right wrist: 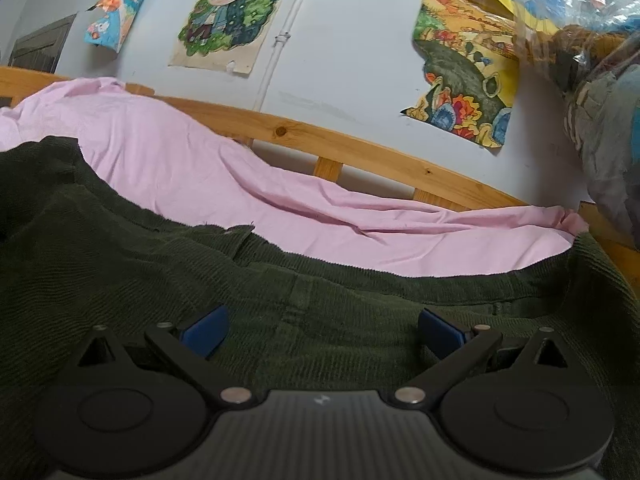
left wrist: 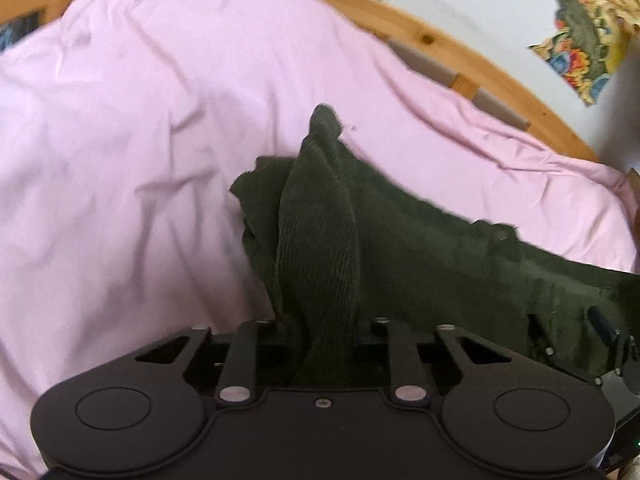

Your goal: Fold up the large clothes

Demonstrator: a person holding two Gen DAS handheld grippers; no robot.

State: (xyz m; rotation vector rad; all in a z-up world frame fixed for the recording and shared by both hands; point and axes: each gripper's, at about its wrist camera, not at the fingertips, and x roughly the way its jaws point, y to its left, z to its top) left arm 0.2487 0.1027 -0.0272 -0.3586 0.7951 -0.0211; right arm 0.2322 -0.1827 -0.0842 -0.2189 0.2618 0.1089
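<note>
A dark green corduroy garment (left wrist: 420, 240) lies on a pink bedsheet (left wrist: 140, 140). My left gripper (left wrist: 322, 332) is shut on a bunched fold of the garment, which rises between the jaws and hides the fingertips. The right gripper shows at the right edge of the left wrist view (left wrist: 600, 332). In the right wrist view the garment (right wrist: 160, 280) spreads flat under my right gripper (right wrist: 322, 332). That gripper is open, its blue pads (right wrist: 206, 330) wide apart just above the cloth near the garment's far edge.
A wooden bed rail (right wrist: 360, 148) runs behind the pink sheet (right wrist: 280, 200) against a white wall with coloured drawings (right wrist: 228, 12). A plastic-wrapped bundle (right wrist: 592, 80) sits at the right. The rail also shows in the left wrist view (left wrist: 460, 44).
</note>
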